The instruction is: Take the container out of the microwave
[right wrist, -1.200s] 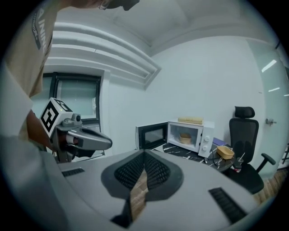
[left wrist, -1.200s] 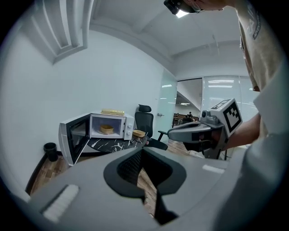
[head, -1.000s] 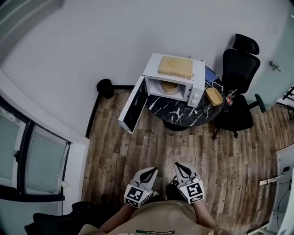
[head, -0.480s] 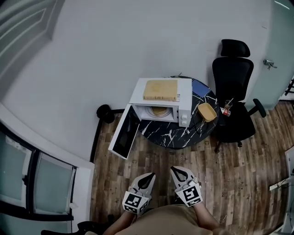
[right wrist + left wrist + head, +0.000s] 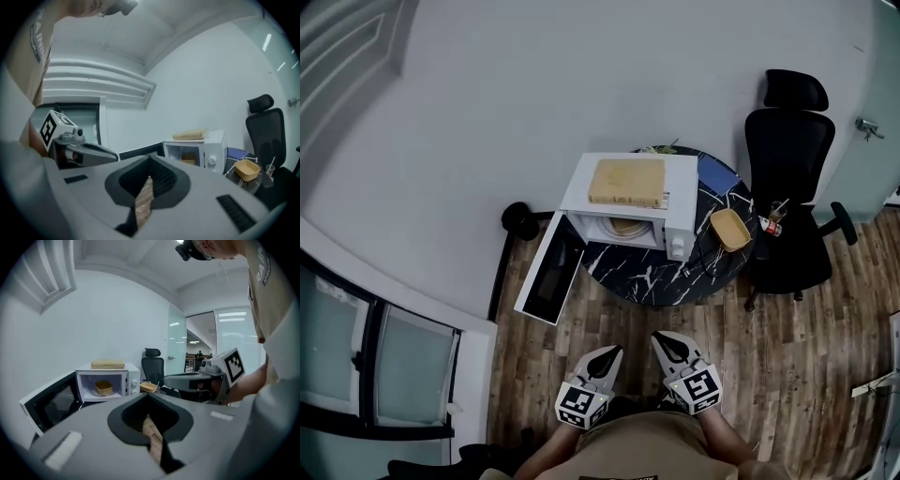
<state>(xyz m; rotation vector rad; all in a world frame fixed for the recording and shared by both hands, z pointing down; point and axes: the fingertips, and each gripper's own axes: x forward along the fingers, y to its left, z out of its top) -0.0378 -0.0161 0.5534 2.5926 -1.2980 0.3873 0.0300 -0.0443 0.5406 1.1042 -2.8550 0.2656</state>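
Our left gripper (image 5: 607,356) and right gripper (image 5: 667,345) sit closed and empty, well short of the open microwave (image 5: 682,187) holding the container (image 5: 625,226).

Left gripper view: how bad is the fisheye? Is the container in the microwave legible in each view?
Left gripper view: heavy fisheye, dark corners, container clear inside the bright microwave. Right gripper view: same bowing, container small and dim. Head view: walls bow, container shadowed in the cavity, barely legible.
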